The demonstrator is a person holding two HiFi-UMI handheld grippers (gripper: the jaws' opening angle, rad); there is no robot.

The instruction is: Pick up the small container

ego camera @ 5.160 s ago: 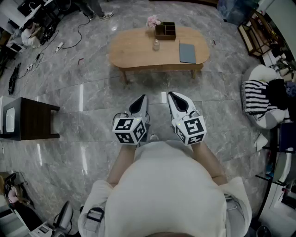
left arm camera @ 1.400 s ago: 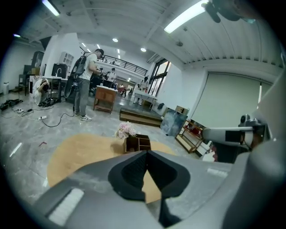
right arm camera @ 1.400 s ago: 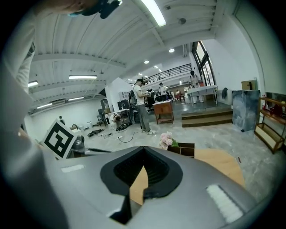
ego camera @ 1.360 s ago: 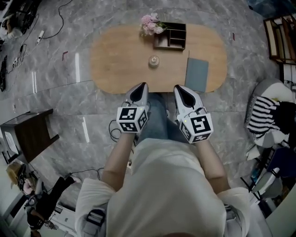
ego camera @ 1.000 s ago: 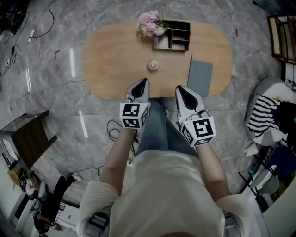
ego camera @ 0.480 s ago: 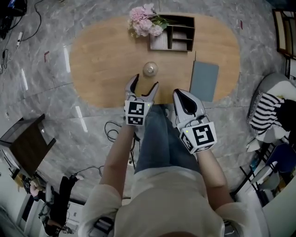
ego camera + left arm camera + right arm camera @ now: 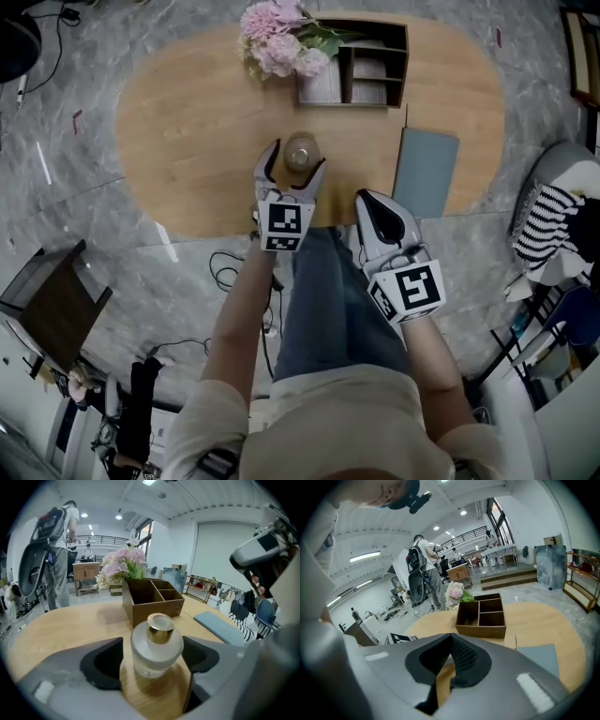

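Left claw [image 7: 295, 161], jaws just opening, astride the one small container [image 7: 157, 644], untouched; right claw [image 7: 367, 198] clenched, empty.

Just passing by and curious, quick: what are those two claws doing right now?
Left gripper: open; its jaws have just been opening, with the small bottle between them, not gripped.
Right gripper: closed, holding nothing.

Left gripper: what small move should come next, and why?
Probably close the left gripper on the small container. Its jaws have just been opening and now stand wide either side of it, not touching; it stands upright on the table.
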